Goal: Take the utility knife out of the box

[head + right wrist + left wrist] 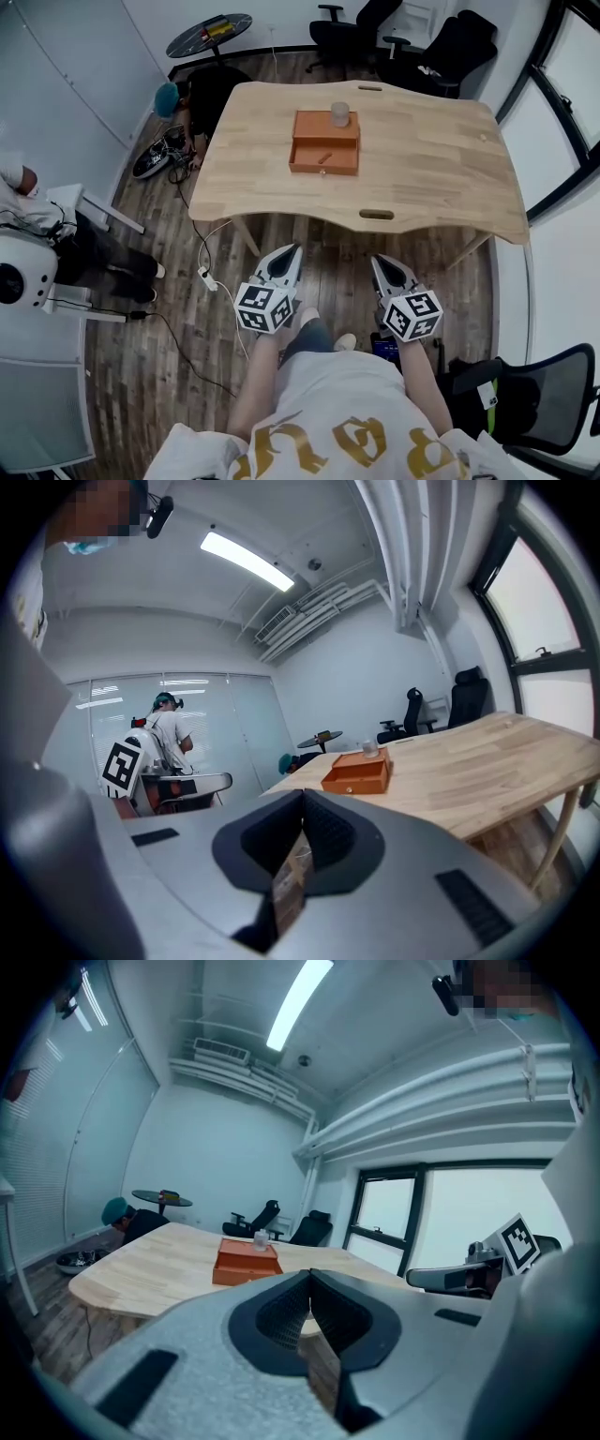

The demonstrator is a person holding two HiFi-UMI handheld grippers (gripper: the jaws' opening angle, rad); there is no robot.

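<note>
The left tongs (288, 253) and the right tongs (380, 262) are held side by side over the wooden floor (178, 319), short of the near edge of the table (422, 169) and well apart from everything on it. Both point toward the table and tilt slightly downward. In the left gripper view the left tongs (309, 1277) are clenched, with the tips meeting and nothing between them. In the right gripper view the right tongs (302, 797) are clenched too and are just as empty. Through the small gap behind each pair of tips only floor shows.

An orange box (324, 141) sits on the table toward its far side, well clear of both tongs. Its drawer is pulled out toward the person. The utility knife (324, 157) lies inside that open drawer as a small slim orange piece, too small for any detail to be made out. A small pale cup (339, 113) stands upright on the lid of the box. Both gripper views show the box (247, 1262) (357, 773) from the side with the cup (260, 1236) (369, 749) on top.

Beyond the table stand black office chairs (450, 47) and a small round side table (210, 33). A person in a teal cap (166, 98) crouches at the table's far left corner. A white power strip (207, 278) lies on the floor under the table's near left edge.
</note>
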